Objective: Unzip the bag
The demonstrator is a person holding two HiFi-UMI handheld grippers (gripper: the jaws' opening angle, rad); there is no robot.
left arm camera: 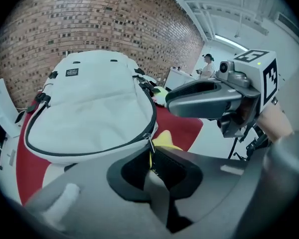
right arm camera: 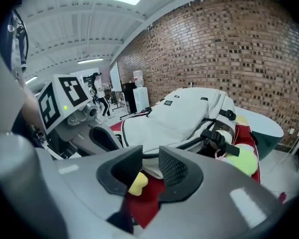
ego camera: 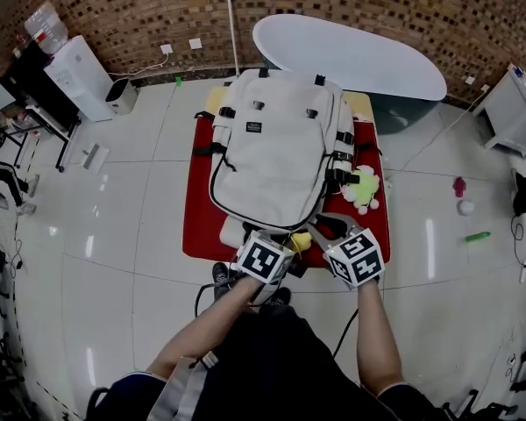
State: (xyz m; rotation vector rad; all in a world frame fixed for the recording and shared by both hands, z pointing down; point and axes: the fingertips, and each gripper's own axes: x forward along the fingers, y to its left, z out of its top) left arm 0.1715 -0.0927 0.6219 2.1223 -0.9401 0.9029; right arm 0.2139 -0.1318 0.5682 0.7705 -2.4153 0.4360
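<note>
Item: bag [ego camera: 276,147], pale, lying flat on a red cloth [ego camera: 202,213] over the worktop [ego camera: 361,103], near end toward us; zip [left arm camera: 89,151] a dark line round the front panel, shut along all we can see.

Left tool [left arm camera: 152,156]: jaws nearly together, pinched on the metal pull [left arm camera: 150,144] at the bag's near corner (a sliver of yellow shows in the gap below it).

Right tool [right arm camera: 150,159]: jaws apart, holding nothing; it hovers just beside the left one at the bag's near edge; a yellow object [right arm camera: 138,183] shows beyond the gap, ungripped.

Step in hand, as we judge it: grip on the pull made; unzipping not yet begun.

Next move, we reckon: draw the pull along the zip's curve, keeping the pinch firm; the right tool could press on the fabric near the pull, so the bag does not slide on the cloth.
</note>
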